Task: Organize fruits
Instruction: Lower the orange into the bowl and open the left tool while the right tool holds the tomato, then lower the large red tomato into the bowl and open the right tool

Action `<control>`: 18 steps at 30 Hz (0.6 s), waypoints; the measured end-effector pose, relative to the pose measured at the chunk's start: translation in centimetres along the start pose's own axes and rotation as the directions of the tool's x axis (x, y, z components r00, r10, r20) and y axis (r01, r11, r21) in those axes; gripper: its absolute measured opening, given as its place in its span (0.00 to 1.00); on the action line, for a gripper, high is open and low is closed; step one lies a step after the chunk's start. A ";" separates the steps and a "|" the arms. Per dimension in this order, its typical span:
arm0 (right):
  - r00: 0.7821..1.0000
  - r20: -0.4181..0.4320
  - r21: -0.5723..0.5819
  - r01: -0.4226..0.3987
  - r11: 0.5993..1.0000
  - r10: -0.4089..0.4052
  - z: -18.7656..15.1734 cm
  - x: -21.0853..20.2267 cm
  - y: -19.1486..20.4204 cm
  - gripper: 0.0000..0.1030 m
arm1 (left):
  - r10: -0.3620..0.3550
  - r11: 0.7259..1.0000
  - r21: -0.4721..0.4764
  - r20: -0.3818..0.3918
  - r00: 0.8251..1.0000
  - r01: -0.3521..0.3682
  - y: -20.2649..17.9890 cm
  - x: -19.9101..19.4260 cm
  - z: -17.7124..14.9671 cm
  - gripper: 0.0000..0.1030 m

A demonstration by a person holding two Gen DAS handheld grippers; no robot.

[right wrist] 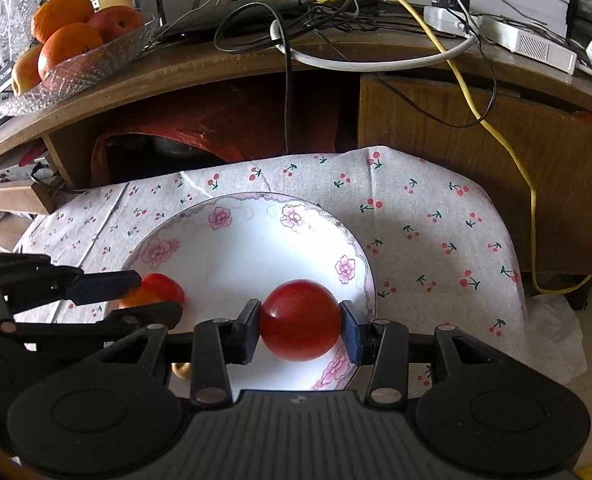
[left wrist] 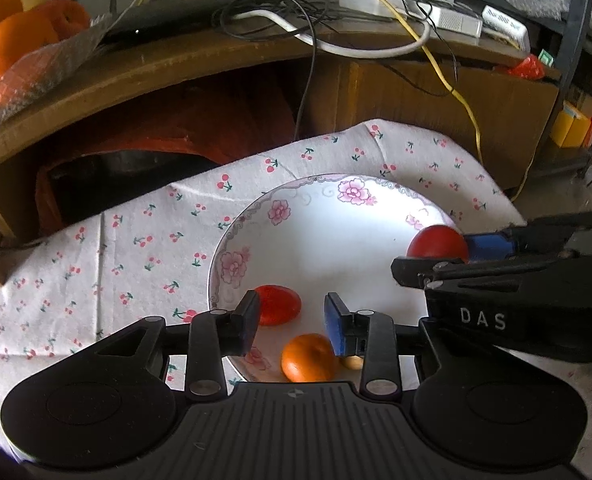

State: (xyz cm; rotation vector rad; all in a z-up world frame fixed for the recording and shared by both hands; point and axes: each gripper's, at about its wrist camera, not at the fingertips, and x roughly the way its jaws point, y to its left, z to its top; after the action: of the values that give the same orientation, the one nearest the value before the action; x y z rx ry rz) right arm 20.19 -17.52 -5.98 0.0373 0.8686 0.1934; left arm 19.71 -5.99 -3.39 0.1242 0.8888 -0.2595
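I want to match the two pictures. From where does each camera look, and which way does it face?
Left wrist: on the left gripper, looking forward and down at the plate; its empty fingers and the right gripper show.
Right wrist: on the right gripper, same direction; it clamps the red fruit.
Shared: plate, red fruit, cherry cloth.

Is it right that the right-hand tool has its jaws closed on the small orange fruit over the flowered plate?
Not quite. The right gripper holds the round red fruit, not the small orange fruit, which lies loose on the flowered plate. The right wrist view shows it.
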 end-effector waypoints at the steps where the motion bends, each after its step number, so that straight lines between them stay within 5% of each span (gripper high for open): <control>1: 1.000 -0.002 0.008 -0.003 1.000 0.003 0.1 0.0 -0.1 0.40 | -0.005 1.000 -0.008 -0.001 1.000 0.005 0.1 0.0 0.0 0.43; 18: 1.000 0.021 0.025 -0.011 1.000 0.010 0.3 -1.1 -0.2 0.41 | 0.014 1.000 -0.006 0.038 0.999 -0.013 0.2 -2.0 0.4 0.51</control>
State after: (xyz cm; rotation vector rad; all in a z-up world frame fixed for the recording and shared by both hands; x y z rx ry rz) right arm 19.78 -17.86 -5.01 0.0676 0.8503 0.1914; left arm 18.93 -5.53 -1.57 0.1193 0.8509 -0.2459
